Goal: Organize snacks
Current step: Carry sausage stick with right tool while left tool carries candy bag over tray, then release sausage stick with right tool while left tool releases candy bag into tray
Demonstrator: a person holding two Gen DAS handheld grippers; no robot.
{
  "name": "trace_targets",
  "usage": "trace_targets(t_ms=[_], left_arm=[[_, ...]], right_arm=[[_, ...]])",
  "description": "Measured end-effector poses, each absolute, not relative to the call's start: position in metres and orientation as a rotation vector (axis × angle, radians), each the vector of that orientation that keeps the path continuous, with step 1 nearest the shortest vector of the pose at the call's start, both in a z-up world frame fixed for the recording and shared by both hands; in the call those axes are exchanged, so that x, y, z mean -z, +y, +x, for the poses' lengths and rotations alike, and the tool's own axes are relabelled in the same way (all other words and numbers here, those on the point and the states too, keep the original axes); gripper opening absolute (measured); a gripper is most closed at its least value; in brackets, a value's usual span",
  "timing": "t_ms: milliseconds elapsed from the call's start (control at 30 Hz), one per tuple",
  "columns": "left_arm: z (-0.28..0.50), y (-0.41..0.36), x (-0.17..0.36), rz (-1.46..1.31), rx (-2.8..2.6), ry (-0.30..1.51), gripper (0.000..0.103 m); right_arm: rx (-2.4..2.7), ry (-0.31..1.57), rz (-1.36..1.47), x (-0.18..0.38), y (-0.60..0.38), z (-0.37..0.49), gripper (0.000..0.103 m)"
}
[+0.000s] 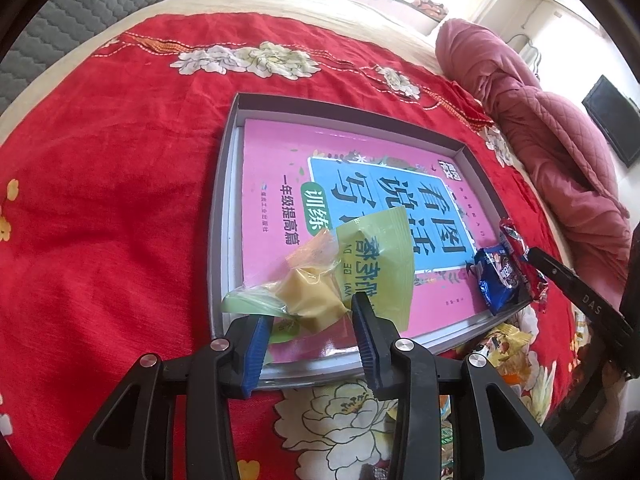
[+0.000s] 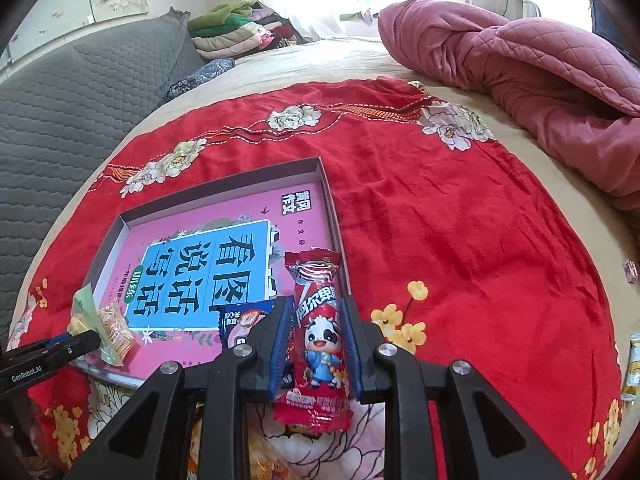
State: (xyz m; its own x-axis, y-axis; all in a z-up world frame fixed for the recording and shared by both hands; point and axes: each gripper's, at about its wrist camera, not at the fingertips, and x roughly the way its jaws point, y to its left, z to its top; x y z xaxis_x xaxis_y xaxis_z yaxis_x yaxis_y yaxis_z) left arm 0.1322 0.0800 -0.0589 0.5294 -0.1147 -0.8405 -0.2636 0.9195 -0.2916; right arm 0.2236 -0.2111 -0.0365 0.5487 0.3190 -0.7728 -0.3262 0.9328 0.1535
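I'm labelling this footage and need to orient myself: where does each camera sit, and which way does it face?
Left wrist: sits on the left gripper, looking down over the tray at the yellow snack pack between its jaws; the right gripper shows at right.
Right wrist: sits on the right gripper, looking down at the red snack pack its jaws clamp; the left gripper shows at left.
Shared: tray, pink book, blue snack pack, red cloth.

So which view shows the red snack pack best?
The right wrist view: the red pack fills the centre, clamped between the right gripper's fingers, cow print readable. The left wrist view shows it small at the tray's edge.
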Motion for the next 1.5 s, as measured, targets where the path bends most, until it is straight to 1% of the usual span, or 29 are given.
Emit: trace_targets(t_ms=[300,433,633,733,767,867,967,1333,1400,1467,1500], left_arm=[[0.131,0.08,0.057,-0.41,-0.089,1.015,0.043],[0.131,0.079,0.055,-0.404,-0.087,1.011,0.05],[0.129,0.079,0.052,-0.402,-0.09,1.004,0.051],[0.129,0.079,0.05,-0.402,-0.088,0.999,0.058],[0.129,0.08,0.05,-0.402,-0.088,0.996,0.059],[0.128,0.081,0.047,-0.401,-0.088,0.988,0.059],[0.127,0.082,0.046,-0.398,-0.094,0.982,0.063],[0.123,0.081,0.037,-0.398,-0.079,0.954,0.063],[0.122,0.081,0.035,-0.395,-0.077,0.949,0.063],[0.121,0.081,0.033,-0.394,-0.076,0.944,0.063],[0.12,0.081,0.032,-0.394,-0.078,0.94,0.063]], right_arm=[[-0.383,0.921,-0.013,0.036,-0.216,0.217,0.025],[-0.386,0.916,-0.012,0.034,-0.216,0.216,0.025],[-0.399,0.911,-0.01,0.029,-0.215,0.213,0.025],[-0.402,0.908,-0.011,0.027,-0.215,0.212,0.026],[-0.405,0.907,-0.009,0.027,-0.215,0.211,0.026],[-0.406,0.903,-0.01,0.025,-0.215,0.21,0.032],[-0.408,0.899,-0.008,0.023,-0.216,0.209,0.033],[-0.418,0.887,-0.009,0.017,-0.215,0.205,0.033],[-0.425,0.886,-0.008,0.016,-0.215,0.205,0.035],[-0.427,0.879,-0.007,0.014,-0.214,0.204,0.04],[-0.432,0.878,-0.005,0.013,-0.215,0.204,0.041]])
